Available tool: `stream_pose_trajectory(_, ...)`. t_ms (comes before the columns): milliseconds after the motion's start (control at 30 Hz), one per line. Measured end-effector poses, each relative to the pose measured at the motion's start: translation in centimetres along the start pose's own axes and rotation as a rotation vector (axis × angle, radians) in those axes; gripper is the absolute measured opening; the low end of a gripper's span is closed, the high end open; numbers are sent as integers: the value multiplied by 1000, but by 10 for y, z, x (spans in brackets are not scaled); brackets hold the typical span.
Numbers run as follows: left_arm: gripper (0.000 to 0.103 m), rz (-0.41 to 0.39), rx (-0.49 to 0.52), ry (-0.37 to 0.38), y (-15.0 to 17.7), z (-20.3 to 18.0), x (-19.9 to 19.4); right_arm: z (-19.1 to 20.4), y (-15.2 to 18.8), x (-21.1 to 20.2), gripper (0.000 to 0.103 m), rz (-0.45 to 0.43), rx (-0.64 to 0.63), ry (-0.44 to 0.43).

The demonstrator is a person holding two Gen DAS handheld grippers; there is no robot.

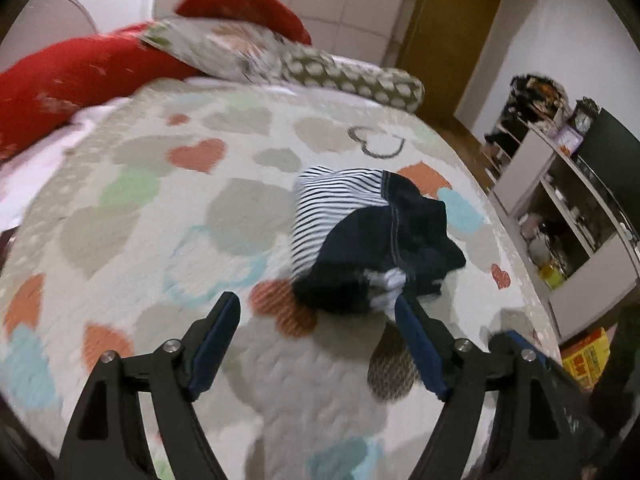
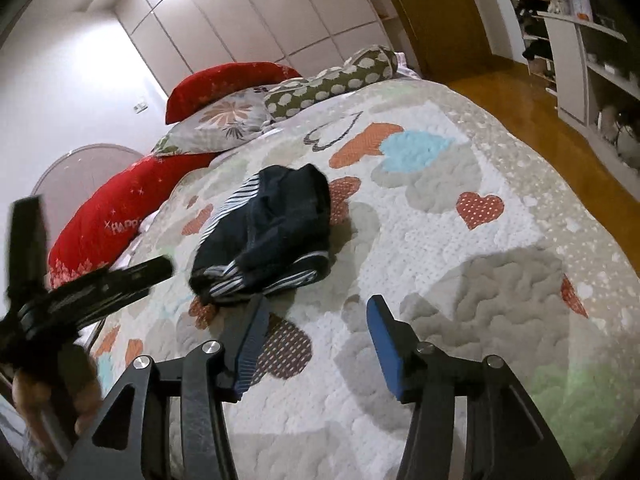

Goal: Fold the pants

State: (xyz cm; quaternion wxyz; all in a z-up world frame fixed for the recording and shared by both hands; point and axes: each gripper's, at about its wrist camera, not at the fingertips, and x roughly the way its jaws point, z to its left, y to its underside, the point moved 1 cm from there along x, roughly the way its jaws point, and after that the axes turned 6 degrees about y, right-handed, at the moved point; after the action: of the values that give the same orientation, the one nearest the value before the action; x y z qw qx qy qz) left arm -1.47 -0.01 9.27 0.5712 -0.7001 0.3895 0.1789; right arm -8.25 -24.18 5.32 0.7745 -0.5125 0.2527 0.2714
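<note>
The pants (image 1: 372,236) are dark navy with a blue-and-white striped lining, bunched in a heap on the heart-patterned quilt (image 1: 168,208). In the right wrist view the pants (image 2: 268,232) lie just beyond the fingers. My left gripper (image 1: 318,304) is open and empty, close in front of the heap, its right fingertip (image 1: 404,308) near the cloth's edge. My right gripper (image 2: 316,308) is open and empty, just short of the heap's near edge. The left gripper's black body (image 2: 92,284) and the hand holding it show at the left of the right wrist view.
Red pillows (image 2: 120,212), a floral pillow (image 2: 224,120) and a spotted bolster (image 2: 332,80) lie at the bed's head. White wardrobes (image 2: 248,24) stand behind. Shelving with clutter (image 1: 568,216) and a wooden floor (image 2: 540,120) are to the right of the bed.
</note>
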Motion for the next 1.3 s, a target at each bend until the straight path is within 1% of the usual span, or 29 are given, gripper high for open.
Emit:
stream_pose_trajectory(133, 86, -80, -6, -90, 20, 6, -34, 14, 9, -8, 56, 8, -21, -7)
stream_pose_trajectory(167, 87, -109, 2, -130, 24, 6, -43, 17, 11, -10, 57, 11, -24, -9)
stream_pose_trajectory(200, 88, -149, 22, -184, 28, 6, -55, 21, 13, -12, 58, 15, -28, -11)
stream_pose_trajectory(267, 96, -259, 82, -306, 32, 0, -79, 28, 17, -16, 59, 20, -44, -7)
stream_pose_trajectory(333, 103, -381, 136, -394, 34, -6, -104, 35, 21, -20, 60, 21, -68, 4)
stream_pose_trajectory(367, 103, -422, 150, -414, 35, -9, -113, 38, 23, -22, 61, 20, -79, 7)
stream_pose_trajectory(400, 103, -478, 165, -440, 35, -14, -125, 40, 24, -23, 62, 21, -85, 9)
stream_pose_trajectory(433, 103, -509, 170, -447, 35, -16, -132, 42, 26, -24, 63, 26, -90, 12)
stream_pose_trajectory(467, 103, -538, 169, -427, 34, -18, -141, 43, 26, -24, 63, 31, -91, 13)
stream_pose_trajectory(500, 103, -541, 163, -399, 33, -19, -145, 44, 27, -25, 63, 37, -92, 12)
stream_pose_trajectory(567, 103, -506, 145, -337, 30, -19, -147, 45, 29, -25, 63, 42, -92, 13)
stream_pose_trajectory(600, 103, -463, 137, -313, 28, -19, -143, 46, 30, -26, 63, 43, -95, 14)
stream_pose_trajectory(667, 103, -351, 136, -267, 26, -19, -128, 48, 31, -26, 64, 46, -100, 19)
stream_pose_trajectory(733, 103, -244, 119, -240, 26, -17, -109, 49, 34, -26, 64, 51, -109, 29)
stream_pose_trajectory(800, 103, -171, 80, -220, 31, -14, -96, 49, 36, -23, 65, 62, -115, 45)
stream_pose_trajectory(867, 103, -137, 63, -197, 36, -15, -89, 46, 37, -20, 65, 76, -109, 58)
stream_pose_trajectory(1000, 103, -124, 90, -203, 45, -24, -84, 38, 39, -15, 65, 112, -74, 72)
stream_pose_trajectory(1067, 103, -117, 97, -200, 48, -27, -83, 36, 40, -14, 65, 115, -68, 82)
stream_pose_trajectory(1133, 103, -99, 103, -193, 51, -29, -80, 35, 40, -15, 66, 114, -70, 93)
stream_pose_trajectory(1300, 103, -48, 103, -201, 55, -29, -70, 34, 42, -10, 68, 132, -71, 109)
